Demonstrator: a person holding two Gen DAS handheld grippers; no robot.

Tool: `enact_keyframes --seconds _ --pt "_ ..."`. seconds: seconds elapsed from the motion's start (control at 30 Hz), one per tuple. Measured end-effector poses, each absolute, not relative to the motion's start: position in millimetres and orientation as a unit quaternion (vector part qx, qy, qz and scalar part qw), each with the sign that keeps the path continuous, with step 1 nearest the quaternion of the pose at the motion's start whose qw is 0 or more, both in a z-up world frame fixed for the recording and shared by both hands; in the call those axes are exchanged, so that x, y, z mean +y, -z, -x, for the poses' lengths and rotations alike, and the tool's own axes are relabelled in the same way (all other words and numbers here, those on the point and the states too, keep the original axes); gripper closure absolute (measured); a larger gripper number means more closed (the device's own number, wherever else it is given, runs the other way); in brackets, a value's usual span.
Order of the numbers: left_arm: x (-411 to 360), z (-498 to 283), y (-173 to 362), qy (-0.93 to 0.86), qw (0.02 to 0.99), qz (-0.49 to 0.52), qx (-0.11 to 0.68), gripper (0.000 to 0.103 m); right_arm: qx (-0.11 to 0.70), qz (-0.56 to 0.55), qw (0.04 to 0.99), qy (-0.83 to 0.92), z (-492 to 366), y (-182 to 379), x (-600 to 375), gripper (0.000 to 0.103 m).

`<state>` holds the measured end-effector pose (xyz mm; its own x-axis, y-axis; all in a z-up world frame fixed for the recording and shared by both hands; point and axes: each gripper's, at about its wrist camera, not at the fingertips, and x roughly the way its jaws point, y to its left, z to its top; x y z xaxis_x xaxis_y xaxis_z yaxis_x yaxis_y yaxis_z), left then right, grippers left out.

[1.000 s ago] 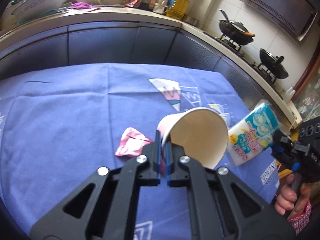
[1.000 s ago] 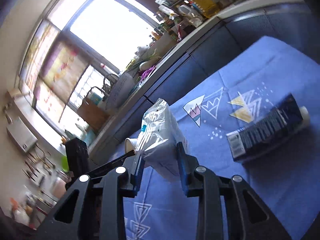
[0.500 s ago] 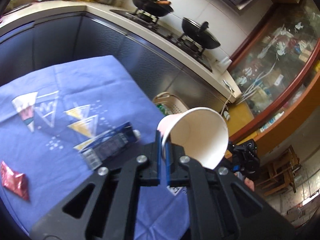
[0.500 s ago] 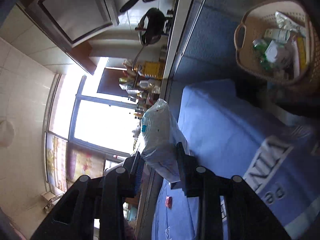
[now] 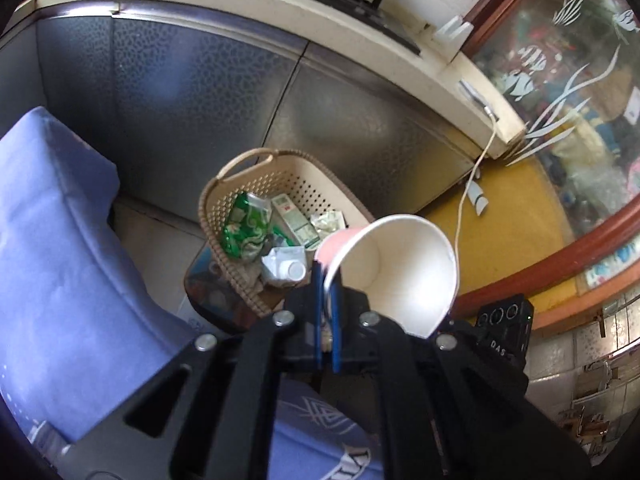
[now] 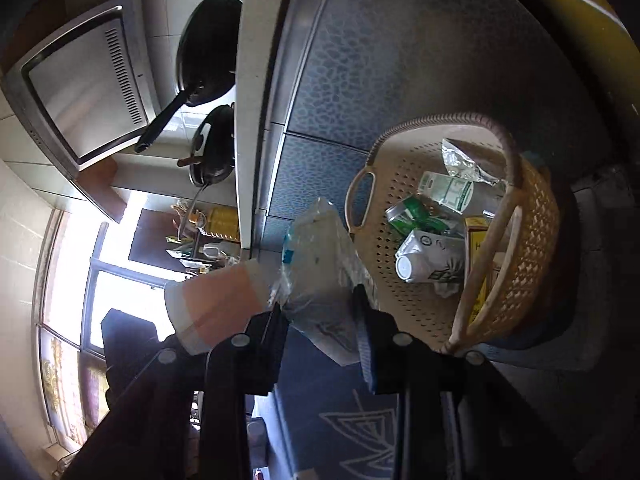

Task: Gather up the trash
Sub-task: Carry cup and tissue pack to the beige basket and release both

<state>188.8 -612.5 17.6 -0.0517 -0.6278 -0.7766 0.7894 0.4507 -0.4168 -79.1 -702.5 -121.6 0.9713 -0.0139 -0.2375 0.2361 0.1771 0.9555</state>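
- Grippers first: the left gripper [image 5: 327,280] has its two blue-padded fingers nearly closed, pinching the rim wall of a white paper cup with a pink outside [image 5: 394,272].
- Cup tilted on its side, its open mouth facing the left wrist camera, its rim overlapping the near edge of a beige perforated plastic basket with loop handles [image 5: 280,168] in that view.
- Basket standing on the floor, just beside the blue-grey textured cabinet fronts [image 5: 192,92], near the corner of the table draped in a purple-blue cloth [image 5: 60,248].
- Basket contents: a green crumpled wrapper [image 5: 244,228], a green-and-white small carton [image 5: 294,222], a squashed white carton with a round cap [image 5: 282,268].
- Right gripper [image 6: 320,312]: jaws partly open, clamped on either side of a crinkled white-and-blue plastic packet [image 6: 320,268], which stands upright between the pads.
- Right wrist view: the packet sits just left of the basket [image 6: 528,264]; the pink-and-white cup [image 6: 216,300] appears at its left, touching or nearly touching it — I cannot tell which.
- Background: black pans [image 6: 208,52] on the stove top, a steel range hood [image 6: 84,80].
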Motion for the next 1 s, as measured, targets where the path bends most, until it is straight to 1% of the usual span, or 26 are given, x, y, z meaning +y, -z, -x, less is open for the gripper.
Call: enact_keyframes --seconds 0.07,0.1,0.13,0.17,0.2,0.23,0.27,0.3,0.43,0.67,0.87,1.0 --pt "-630 -196 -3 0.504 0.687 -0.092 0.516 0.100 0.105 -0.633 0.762 0.091 68 129 -711 0.069" --pt "-638 -200 4 0.495 0.689 -0.099 0.520 0.100 0.114 -0.628 0.764 0.096 63 132 -715 0.065" --pt "-645 -204 11 0.485 0.692 -0.105 0.524 0.100 0.127 -0.620 0.767 0.106 55 133 -719 0.063" --pt "-651 -208 19 0.473 0.694 -0.111 0.531 0.099 0.139 -0.611 0.769 0.122 48 133 -723 0.054" --pt "-660 -212 29 0.464 0.691 -0.118 0.542 0.096 0.147 -0.604 0.771 0.139 43 134 -726 0.041" --pt "-665 -216 37 0.456 0.687 -0.124 0.552 0.093 0.149 -0.596 0.774 0.157 40 135 -730 0.036" --pt "-670 -219 45 0.446 0.687 -0.130 0.559 0.085 0.148 -0.589 0.776 0.169 37 135 -733 0.032" --pt "-673 -220 51 0.435 0.691 -0.138 0.560 0.079 0.148 -0.584 0.779 0.175 35 135 -736 0.030" --pt "-673 -219 60 0.433 0.691 -0.141 0.562 0.077 0.141 -0.574 0.784 0.189 38 132 -741 0.030" --pt "-663 -209 50 0.444 0.699 -0.153 0.540 0.077 0.125 -0.575 0.785 0.197 60 131 -726 0.030" --pt "-643 -204 28 0.455 0.701 -0.139 0.531 0.077 0.125 -0.577 0.785 0.187 71 125 -702 0.030" --pt "-613 -194 1 0.471 0.706 -0.122 0.515 0.077 0.119 -0.579 0.788 0.173 75 112 -681 0.030"
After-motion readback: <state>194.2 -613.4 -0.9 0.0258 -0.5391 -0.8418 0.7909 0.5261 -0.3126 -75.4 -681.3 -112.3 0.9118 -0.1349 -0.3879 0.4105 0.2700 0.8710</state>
